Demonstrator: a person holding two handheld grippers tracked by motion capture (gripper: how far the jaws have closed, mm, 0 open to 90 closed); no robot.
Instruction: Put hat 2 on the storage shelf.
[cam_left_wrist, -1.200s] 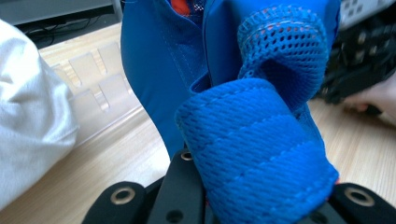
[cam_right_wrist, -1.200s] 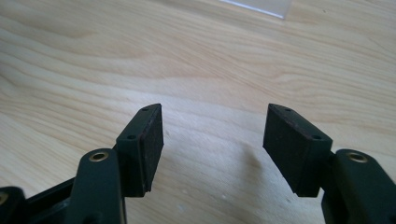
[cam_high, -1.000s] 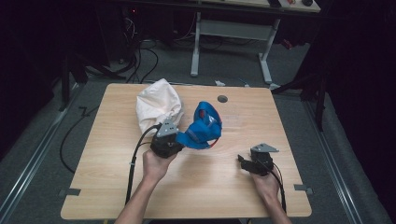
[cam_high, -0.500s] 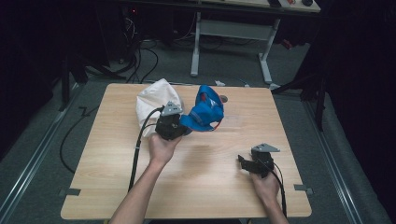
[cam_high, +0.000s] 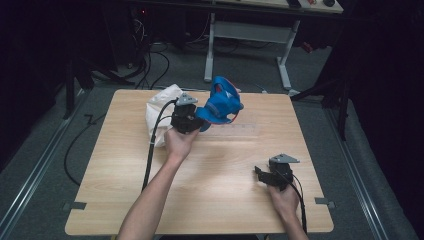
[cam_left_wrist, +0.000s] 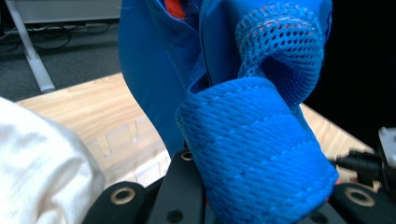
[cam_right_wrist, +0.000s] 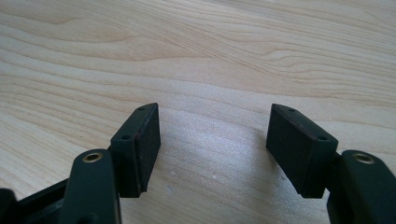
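Observation:
A blue mesh fabric item with orange trim (cam_high: 221, 103) hangs lifted off the table near its far edge, and my left gripper (cam_high: 196, 118) is shut on a fold of it. In the left gripper view the blue fabric (cam_left_wrist: 252, 140) bulges out between the black jaws. A white cloth bag (cam_high: 159, 114) lies crumpled just left of that hand, and the white bag (cam_left_wrist: 42, 172) sits close beside the jaws. My right gripper (cam_high: 261, 175) rests low over the wood at the near right, and the right gripper (cam_right_wrist: 212, 149) stands open with bare tabletop between its pads.
The wooden table (cam_high: 220, 200) has bare wood across its middle and near side. A cable (cam_high: 150, 150) trails from the left gripper along the forearm. Behind the far edge stands a white desk frame (cam_high: 250, 35) on a grey floor with loose cables.
My left hand has carried the blue fabric item up and toward the table's far edge, so it now hangs beside the white bag. The right gripper has stayed where it was.

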